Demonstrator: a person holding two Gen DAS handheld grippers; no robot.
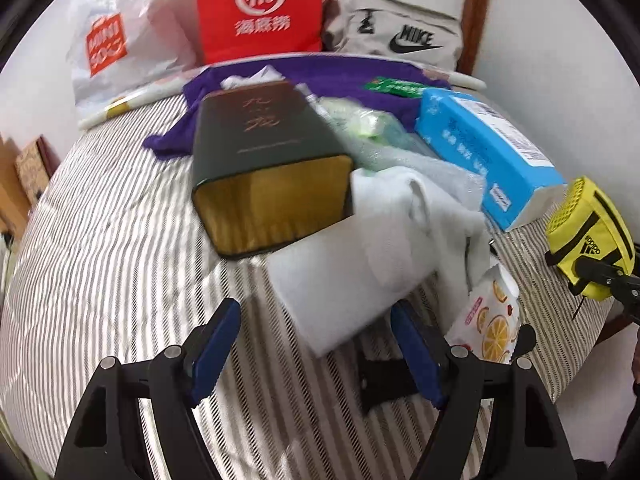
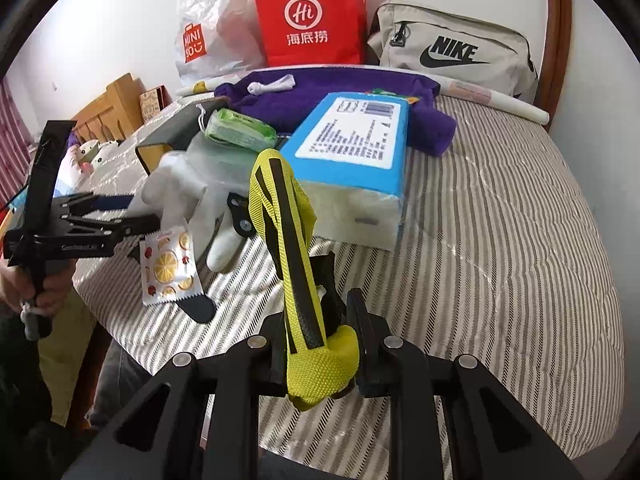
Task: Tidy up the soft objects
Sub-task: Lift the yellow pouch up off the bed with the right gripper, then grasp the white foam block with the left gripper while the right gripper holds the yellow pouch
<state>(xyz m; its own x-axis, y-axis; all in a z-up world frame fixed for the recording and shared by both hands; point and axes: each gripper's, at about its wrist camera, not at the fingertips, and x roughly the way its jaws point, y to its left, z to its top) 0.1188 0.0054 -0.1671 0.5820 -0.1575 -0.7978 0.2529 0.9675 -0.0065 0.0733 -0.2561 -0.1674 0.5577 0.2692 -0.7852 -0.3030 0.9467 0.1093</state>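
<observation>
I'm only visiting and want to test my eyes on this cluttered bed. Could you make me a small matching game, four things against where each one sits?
Things:
1. yellow pouch
2. red paper bag
3. fruit-print packet
4. white sock

Places:
A. lying on the purple cloth
B. clamped in the right gripper
C. standing against the wall at the far edge of the bed
D. flat on the striped cover near the front edge, beside the left gripper

Pairs: 1-B, 2-C, 3-D, 4-A
</observation>
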